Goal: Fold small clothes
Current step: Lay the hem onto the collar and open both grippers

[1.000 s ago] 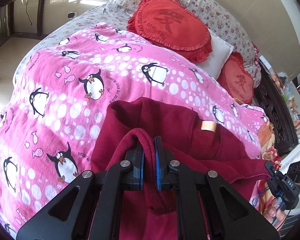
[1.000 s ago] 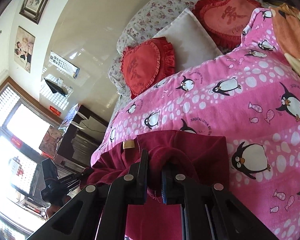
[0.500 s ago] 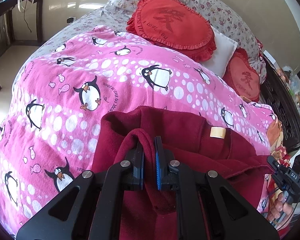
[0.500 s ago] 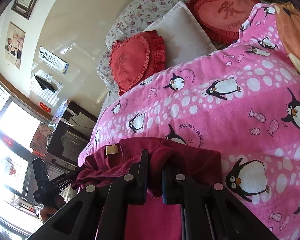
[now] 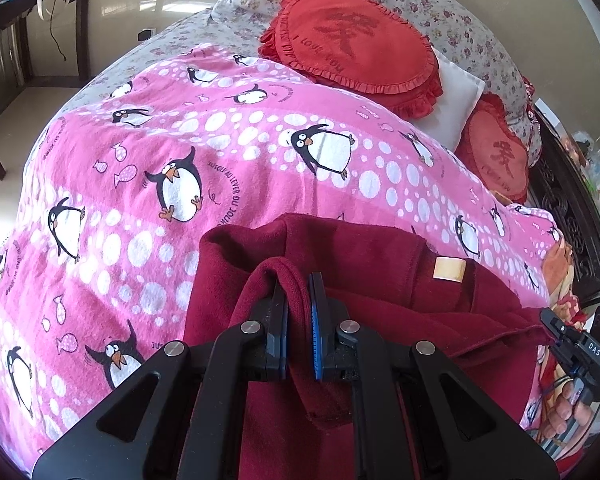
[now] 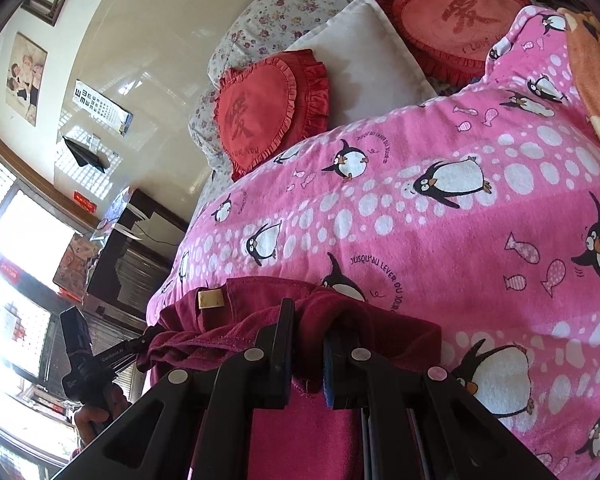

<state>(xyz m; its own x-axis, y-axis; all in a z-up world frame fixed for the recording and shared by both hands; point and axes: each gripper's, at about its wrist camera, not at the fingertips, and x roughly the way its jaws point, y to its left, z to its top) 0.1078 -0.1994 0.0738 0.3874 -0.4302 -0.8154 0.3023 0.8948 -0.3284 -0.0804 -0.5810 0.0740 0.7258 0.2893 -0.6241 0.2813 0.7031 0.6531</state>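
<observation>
Left wrist view: the left hand-held gripper (image 5: 298, 312) is clamped on a raised fold of the dark red garment (image 5: 360, 272), whose far part lies on the pink penguin blanket (image 5: 180, 160) of the bed. Compared with a second ago, more garment rests on the blanket and its tan label (image 5: 449, 269) sits farther from the camera; the carried edge is apparently being laid forward over the lower layer.

Right wrist view: the right hand-held gripper (image 6: 306, 340) likewise pinches the garment's other corner (image 6: 360, 320). The fold looks nearly laid; release likely follows.
</observation>
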